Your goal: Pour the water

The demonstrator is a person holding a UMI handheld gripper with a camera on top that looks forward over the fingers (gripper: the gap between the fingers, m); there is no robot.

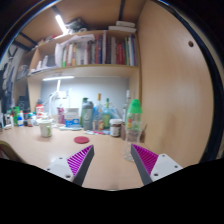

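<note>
A light wooden desk (40,150) is seen set into an alcove of pale wood panelling, with a broad side panel (175,90) rising at the right. Above the desk, a wooden shelf (85,67) is lined with upright books (90,50). The upper part is lit by a strip light (63,24) near the ceiling, and a second lamp (58,79) is mounted beneath the shelf. The back of the desk is crowded with bottles and jars (95,118).
</note>
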